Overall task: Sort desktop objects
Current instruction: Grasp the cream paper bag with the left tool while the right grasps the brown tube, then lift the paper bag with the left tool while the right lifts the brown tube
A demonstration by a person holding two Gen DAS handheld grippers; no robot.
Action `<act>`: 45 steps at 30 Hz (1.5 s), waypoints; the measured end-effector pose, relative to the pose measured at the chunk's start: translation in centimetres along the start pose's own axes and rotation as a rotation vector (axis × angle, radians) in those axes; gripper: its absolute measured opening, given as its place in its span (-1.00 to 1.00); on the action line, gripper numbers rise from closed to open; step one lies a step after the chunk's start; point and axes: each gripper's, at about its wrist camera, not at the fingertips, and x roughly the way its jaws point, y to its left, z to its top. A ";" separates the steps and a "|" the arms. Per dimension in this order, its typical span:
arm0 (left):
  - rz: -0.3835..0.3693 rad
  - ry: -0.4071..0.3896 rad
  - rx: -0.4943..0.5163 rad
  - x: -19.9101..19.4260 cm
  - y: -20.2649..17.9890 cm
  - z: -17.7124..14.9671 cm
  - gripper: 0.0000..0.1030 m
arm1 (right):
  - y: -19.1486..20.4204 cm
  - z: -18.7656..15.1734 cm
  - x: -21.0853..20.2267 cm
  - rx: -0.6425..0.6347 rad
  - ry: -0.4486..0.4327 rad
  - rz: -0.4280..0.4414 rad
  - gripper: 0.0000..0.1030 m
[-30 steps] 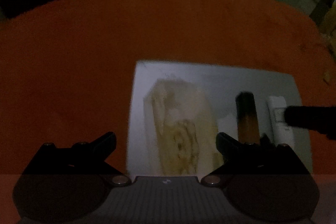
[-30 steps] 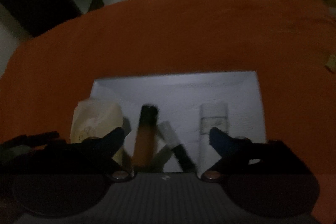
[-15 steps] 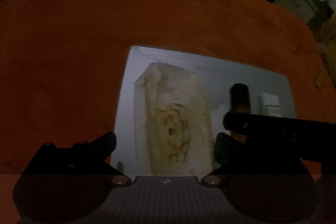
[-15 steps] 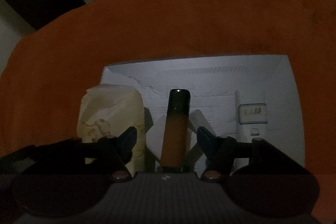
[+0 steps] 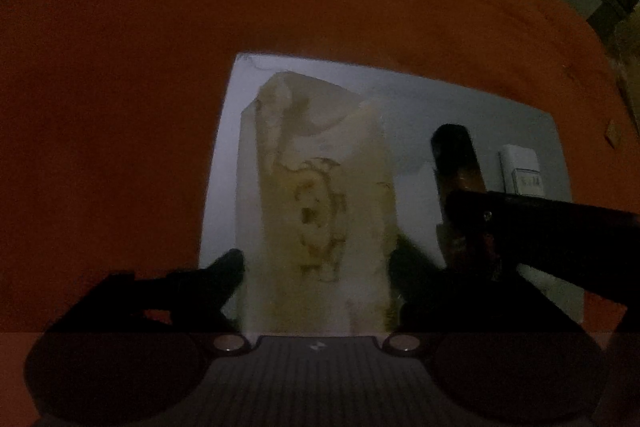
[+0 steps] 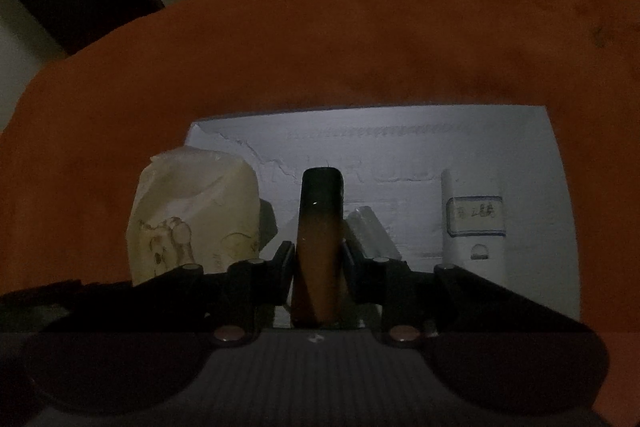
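A cream tissue pack (image 5: 320, 195) with a cartoon print lies on a white sheet (image 5: 420, 99). My left gripper (image 5: 316, 263) has its jaws on both sides of the pack's near end, touching it. A dark-to-amber stick (image 6: 320, 235) lies beside it; my right gripper (image 6: 318, 259) is shut on it. In the left wrist view the right gripper (image 5: 540, 223) covers the stick's (image 5: 456, 163) near end. The pack also shows in the right wrist view (image 6: 196, 211).
A white labelled tube (image 6: 474, 223) lies at the right of the sheet (image 6: 400, 139), also in the left wrist view (image 5: 522, 171). A small clear piece (image 6: 368, 231) lies right of the stick. Orange cloth (image 6: 320, 39) covers the table; its far edge drops to a dark room.
My right gripper closed its jaws on the stick. My left gripper moved forward over the tissue pack and narrowed its jaws onto the pack's sides.
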 end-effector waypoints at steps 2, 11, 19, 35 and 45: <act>-0.014 -0.021 -0.005 -0.2 0.0 0.1 -0.34 | -0.2 0.0 -0.3 0.006 -0.011 0.002 -0.46; -0.049 -0.105 -0.042 -2.3 0.8 0.1 -0.54 | -1.6 0.1 -2.6 0.077 -0.059 0.062 -0.47; -0.086 -0.158 -0.042 -4.6 1.9 0.6 -0.85 | -2.9 0.1 -4.7 0.073 -0.089 0.084 -0.47; -0.063 -0.113 -0.135 -3.0 3.5 0.6 0.98 | -2.8 0.0 -4.2 0.086 -0.074 0.109 -0.47; 0.029 -0.159 0.058 -2.3 1.1 -0.7 -0.89 | -3.8 -0.5 -5.2 0.119 -0.099 0.152 -0.47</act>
